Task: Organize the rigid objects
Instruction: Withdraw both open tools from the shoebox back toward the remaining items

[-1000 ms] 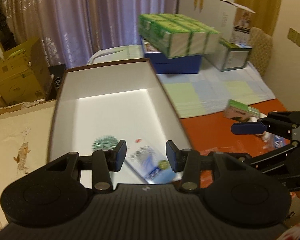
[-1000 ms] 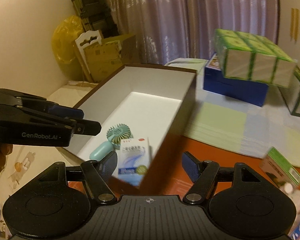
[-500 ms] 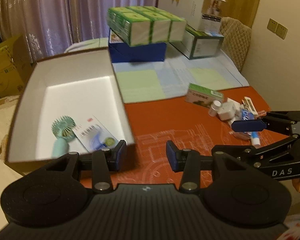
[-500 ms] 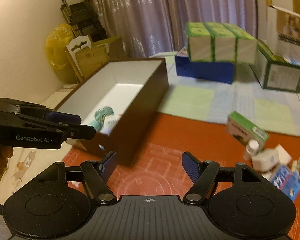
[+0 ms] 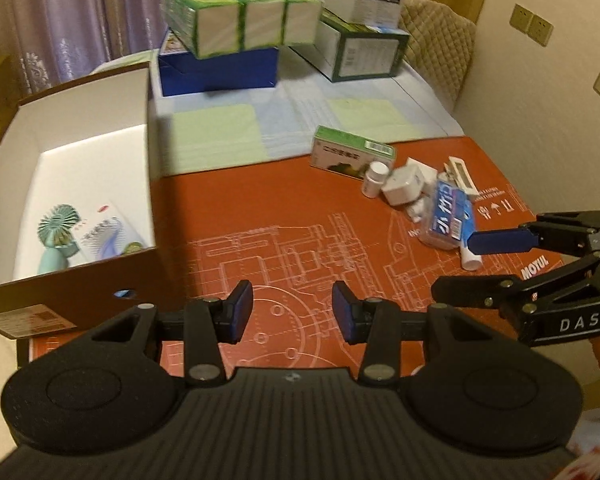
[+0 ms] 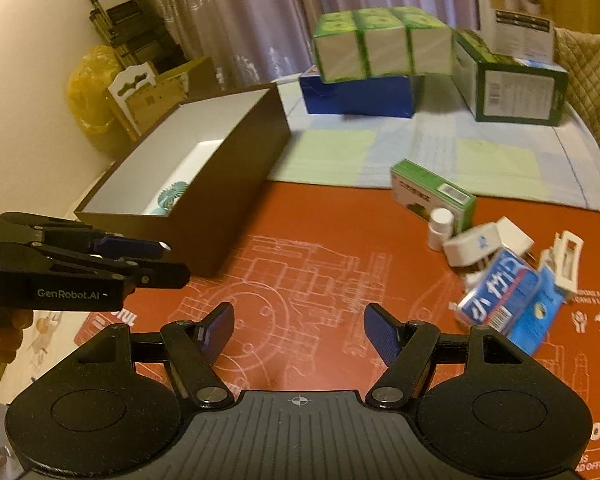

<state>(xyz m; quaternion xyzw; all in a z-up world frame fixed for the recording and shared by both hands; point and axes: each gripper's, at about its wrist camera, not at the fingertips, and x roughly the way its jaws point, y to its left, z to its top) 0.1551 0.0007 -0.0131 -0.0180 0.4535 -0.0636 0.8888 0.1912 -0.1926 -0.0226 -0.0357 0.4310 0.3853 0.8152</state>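
A brown box with a white inside (image 5: pixel 148 120) (image 6: pixel 236 184) stands at the left; a teal hand fan (image 5: pixel 58 232) (image 6: pixel 172 194) and a blue-white packet (image 5: pixel 104 236) lie in it. On the red mat (image 5: pixel 300 216) at the right lies a heap: a green medicine box (image 5: pixel 352 154) (image 6: pixel 432 196), a white bottle (image 5: pixel 374 178) (image 6: pixel 438 228), a white adapter (image 5: pixel 404 184) (image 6: pixel 474 244), a blue packet (image 5: pixel 448 216) (image 6: pixel 496 292) and a white clip (image 5: pixel 460 172) (image 6: pixel 566 260). My left gripper (image 5: pixel 293 308) (image 6: pixel 178 260) hangs open over bare mat beside the box. My right gripper (image 6: pixel 300 324) (image 5: pixel 452 266) is open and empty, just short of the heap.
Behind the mat a chequered cloth (image 5: pixel 300 100) carries green packs (image 5: pixel 240 20) stacked on a blue box (image 5: pixel 220 68) and a green-white carton (image 5: pixel 360 48). A quilted chair back (image 5: pixel 436 40) stands by the right wall. Cardboard boxes and a yellow bag (image 6: pixel 88 84) sit behind the brown box.
Both grippers have swung right, from over the brown box to over the red mat. The heap of small items has come into view. Neither pair of jaws has changed its width.
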